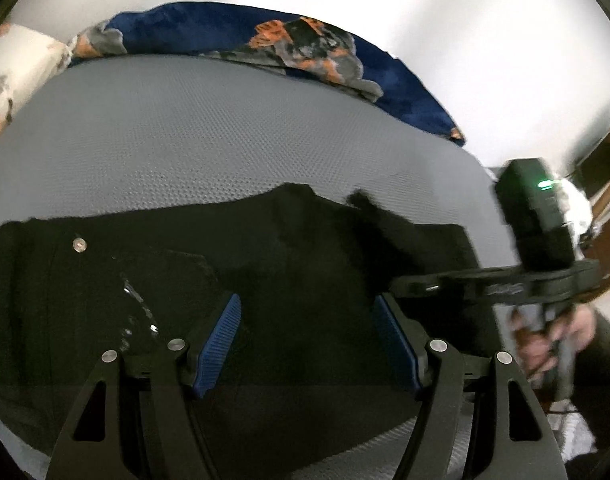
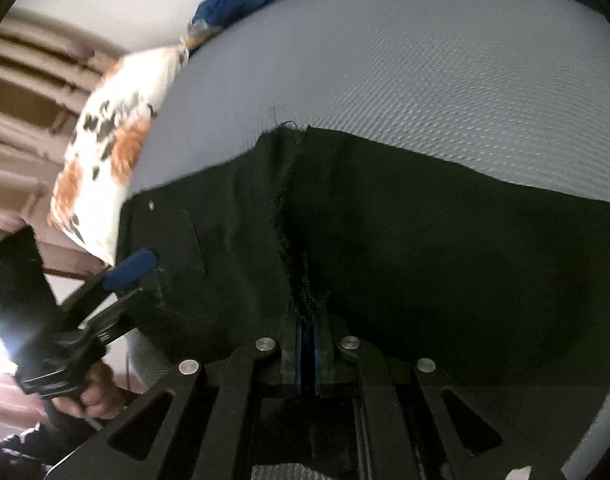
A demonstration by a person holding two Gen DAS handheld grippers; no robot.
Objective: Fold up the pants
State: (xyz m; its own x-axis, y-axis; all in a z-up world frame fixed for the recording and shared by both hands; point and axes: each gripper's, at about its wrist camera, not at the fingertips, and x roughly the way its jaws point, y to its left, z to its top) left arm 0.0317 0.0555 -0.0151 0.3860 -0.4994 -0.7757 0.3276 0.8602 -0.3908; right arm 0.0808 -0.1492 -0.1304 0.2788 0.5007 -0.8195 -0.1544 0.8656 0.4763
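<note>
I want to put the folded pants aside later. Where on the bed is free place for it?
The grey mattress is bare between the black pants and the blue patterned blanket along the far edge. The white-and-orange pillow takes one corner. The near side is crowded: pants, the open left gripper, and the right gripper shut on the fabric.

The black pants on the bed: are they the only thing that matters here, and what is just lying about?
Part of the job:
- black pants, spread on the grey mattress
- right gripper, jaws shut on a frayed fold of the pants
- left gripper, jaws open above them

Just lying about:
- blue patterned blanket
- white and orange pillow
</note>
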